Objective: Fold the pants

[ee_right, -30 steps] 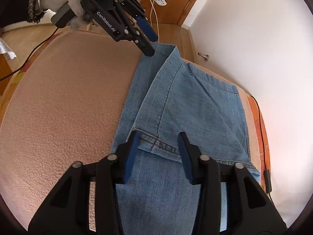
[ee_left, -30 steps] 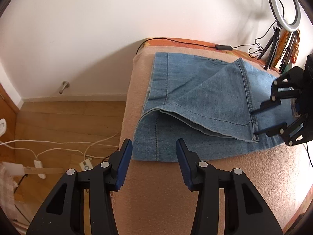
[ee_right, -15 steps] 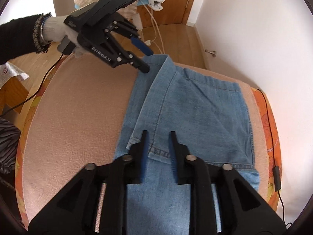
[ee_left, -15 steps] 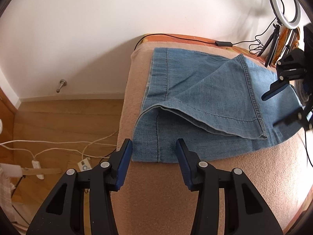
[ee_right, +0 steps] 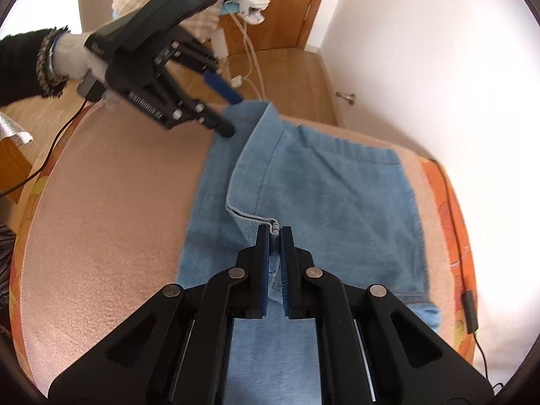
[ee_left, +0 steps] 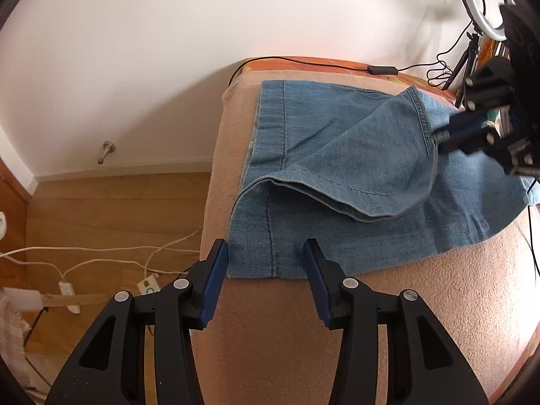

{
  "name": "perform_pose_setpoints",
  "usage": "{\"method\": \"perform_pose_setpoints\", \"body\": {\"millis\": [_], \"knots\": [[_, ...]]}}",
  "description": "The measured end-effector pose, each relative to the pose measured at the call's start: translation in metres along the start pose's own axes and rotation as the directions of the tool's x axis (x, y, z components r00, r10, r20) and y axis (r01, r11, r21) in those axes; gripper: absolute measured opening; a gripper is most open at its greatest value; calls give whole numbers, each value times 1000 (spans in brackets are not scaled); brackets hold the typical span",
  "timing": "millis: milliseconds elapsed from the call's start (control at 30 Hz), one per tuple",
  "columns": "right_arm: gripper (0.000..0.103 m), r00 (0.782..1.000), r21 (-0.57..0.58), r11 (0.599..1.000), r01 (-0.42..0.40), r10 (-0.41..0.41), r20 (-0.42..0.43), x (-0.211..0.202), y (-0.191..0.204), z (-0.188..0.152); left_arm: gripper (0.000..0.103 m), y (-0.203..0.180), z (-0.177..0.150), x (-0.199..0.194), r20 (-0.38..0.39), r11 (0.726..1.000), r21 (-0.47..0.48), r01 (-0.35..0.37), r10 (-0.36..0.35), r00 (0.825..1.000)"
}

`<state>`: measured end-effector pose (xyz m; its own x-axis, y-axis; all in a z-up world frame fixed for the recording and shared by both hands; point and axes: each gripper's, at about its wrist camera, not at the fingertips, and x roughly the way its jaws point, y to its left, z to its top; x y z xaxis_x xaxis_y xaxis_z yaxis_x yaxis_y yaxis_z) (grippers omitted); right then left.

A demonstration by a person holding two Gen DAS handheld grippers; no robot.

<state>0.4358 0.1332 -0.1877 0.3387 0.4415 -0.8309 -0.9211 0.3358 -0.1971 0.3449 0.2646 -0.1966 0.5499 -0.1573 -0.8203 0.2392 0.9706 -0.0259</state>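
Blue denim pants (ee_left: pixel 337 155) lie folded on a bed under a pink blanket (ee_left: pixel 405 303). My left gripper (ee_left: pixel 265 253) is open at the near corner, and the cloth's edge lies between its fingers without touching the pads. My right gripper (ee_right: pixel 276 233) is closing its jaws on the stitched hem of the top layer, and the pads pinch the denim. That hem corner is raised off the lower layer of the pants (ee_right: pixel 337 202). The right gripper (ee_left: pixel 438 135) shows at the right in the left wrist view. A gloved hand holds the left gripper (ee_right: pixel 233 114) at the far corner.
A black cable with an adapter (ee_left: pixel 381 69) runs along the bed's far edge by the white wall. A ring light on a tripod (ee_left: pixel 479 0) stands at the back right. White cables and a power strip (ee_left: pixel 67 290) lie on the wooden floor left of the bed.
My right gripper has opened, shut on the top layer's hem and lifted it, so that corner now stands off the pants. The left gripper has not moved.
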Motion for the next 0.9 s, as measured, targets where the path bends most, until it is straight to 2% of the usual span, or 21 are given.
{"method": "perform_pose_setpoints", "body": {"millis": [100, 300, 400, 500, 633, 800, 833, 900], "knots": [[6, 995, 73, 993, 90, -93, 44, 3, -28, 16, 45, -1, 0, 1, -3, 1000, 5, -4, 4, 1000], [6, 968, 177, 957, 229, -243, 65, 25, -75, 48, 45, -3, 3, 3, -6, 1000, 2, -13, 13, 1000], [6, 964, 215, 946, 244, -261, 52, 42, -95, 59, 44, -6, 5, 4, -9, 1000, 8, -18, 18, 1000], [6, 970, 240, 944, 226, -241, 32, 70, -107, 63, 43, -8, 5, 3, -17, 1000, 12, -16, 16, 1000], [6, 970, 225, 944, 241, -244, -15, 100, -112, 66, 43, -10, 9, 2, -22, 1000, 20, -21, 21, 1000], [6, 969, 275, 929, 248, -242, -56, 112, -117, 64, 43, -13, 9, -1, -20, 999, 20, -34, 35, 999], [9, 969, 288, 926, 246, -241, -51, 110, -118, 63, 43, -15, 9, -3, -18, 999, 22, -38, 39, 999], [28, 971, 321, 917, 237, -238, -35, 98, -119, 59, 43, -16, 9, -8, -12, 999, 21, -46, 46, 999]]}}
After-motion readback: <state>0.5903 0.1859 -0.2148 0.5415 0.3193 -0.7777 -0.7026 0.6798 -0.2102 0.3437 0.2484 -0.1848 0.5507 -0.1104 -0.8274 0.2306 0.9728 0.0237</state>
